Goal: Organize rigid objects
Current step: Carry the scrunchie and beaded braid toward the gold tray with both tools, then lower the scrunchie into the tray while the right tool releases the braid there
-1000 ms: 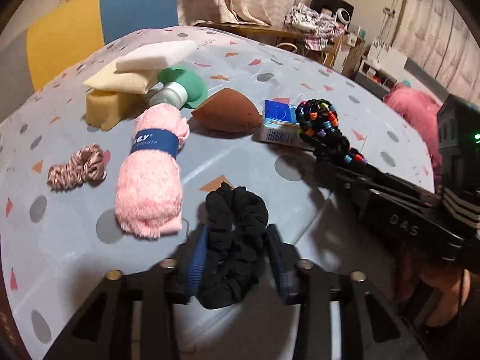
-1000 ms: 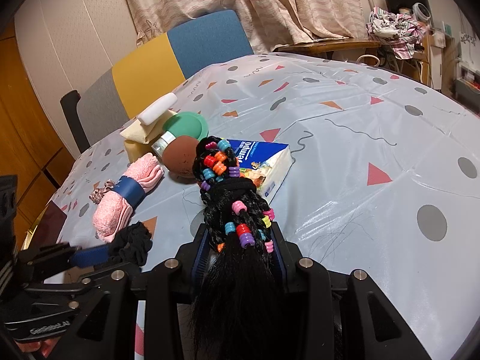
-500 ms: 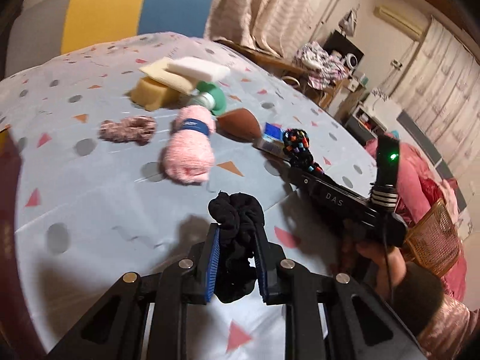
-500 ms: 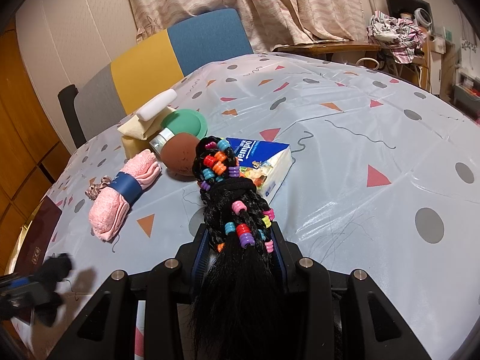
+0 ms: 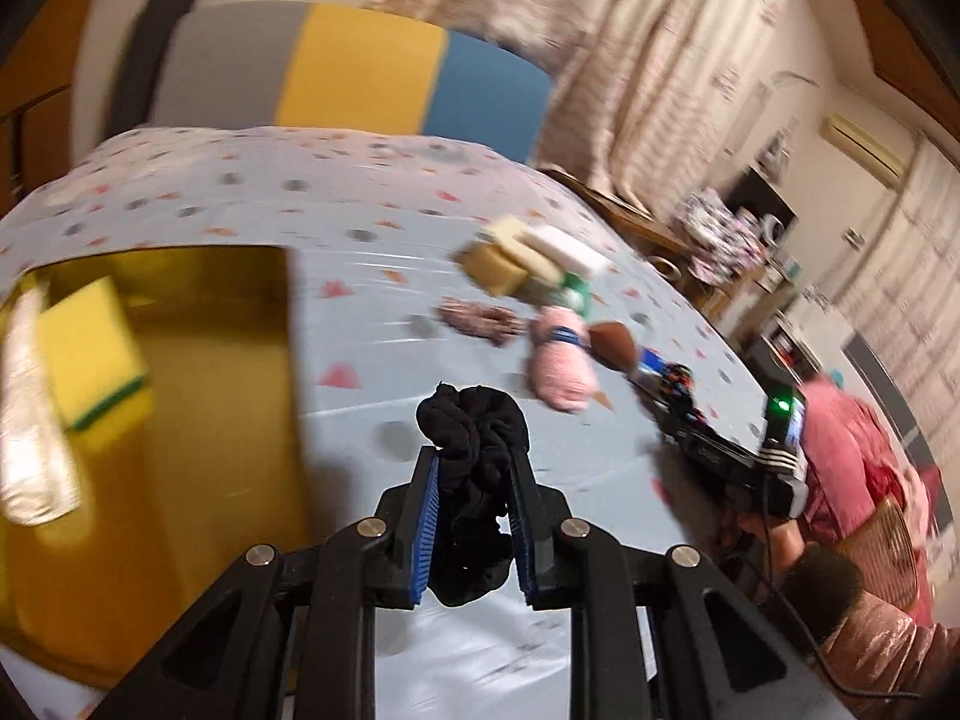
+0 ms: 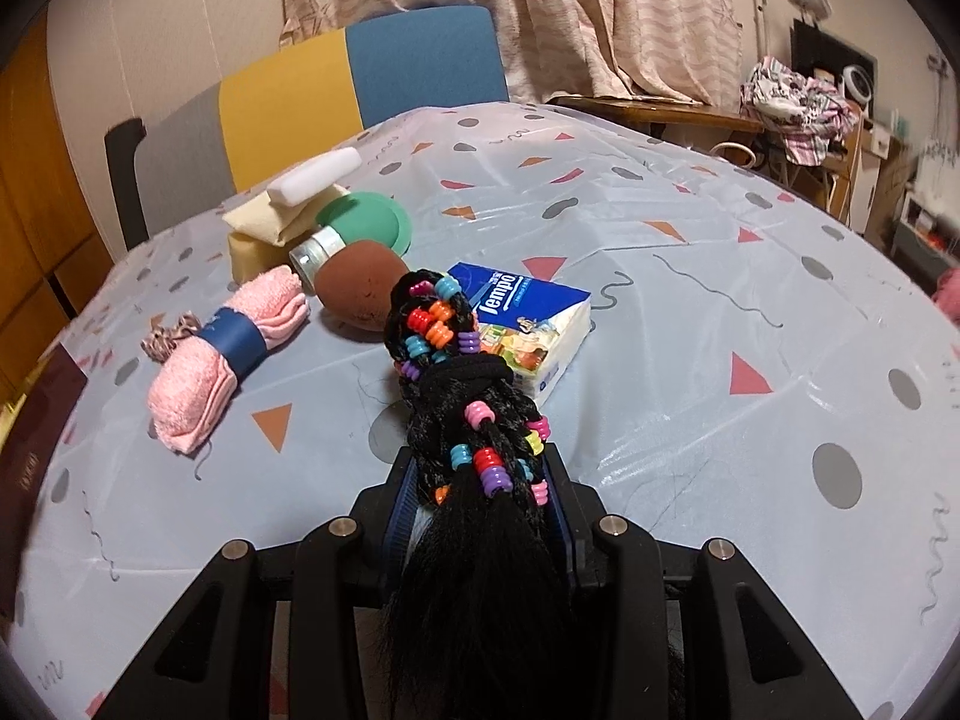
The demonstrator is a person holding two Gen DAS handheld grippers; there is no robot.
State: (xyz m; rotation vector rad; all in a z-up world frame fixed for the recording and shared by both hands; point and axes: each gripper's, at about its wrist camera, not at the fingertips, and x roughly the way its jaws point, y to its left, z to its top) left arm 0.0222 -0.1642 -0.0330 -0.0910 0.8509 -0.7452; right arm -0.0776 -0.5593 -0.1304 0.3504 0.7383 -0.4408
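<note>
Nearest to me, the left gripper (image 5: 474,474) pinches a black scrunchie (image 5: 471,456) between its blue pads; its jaws have just been closing a little on the cloth, which bulges above and hangs below them. The scrunchie is lifted off the table (image 5: 360,348), near the edge of a golden tray (image 5: 228,372) at the left. In the tray lies a yellow sponge (image 5: 90,354) with a green underside, and beside it a silvery packet (image 5: 30,408).

The right gripper (image 6: 480,480) is pressed on a black braided hairpiece (image 6: 462,396) with coloured beads; the loose hair falls back over the jaws, and the beaded end points forward over the table.

Just behind the hairpiece lies a blue tissue pack (image 6: 528,324). To its left lies a brown egg-shaped sponge (image 6: 360,285), touching a small silver-capped jar (image 6: 315,252) and a green round lid (image 6: 366,222). Further left is a pink rolled towel (image 6: 222,360) with a blue band, and beside it a striped scrunchie (image 6: 168,333). Behind is a stack of pale sponges (image 6: 282,216) with a white block (image 6: 315,174) on top. Farthest stands a chair (image 6: 360,72) in grey, yellow and blue, before a curtain (image 6: 540,12).
</note>
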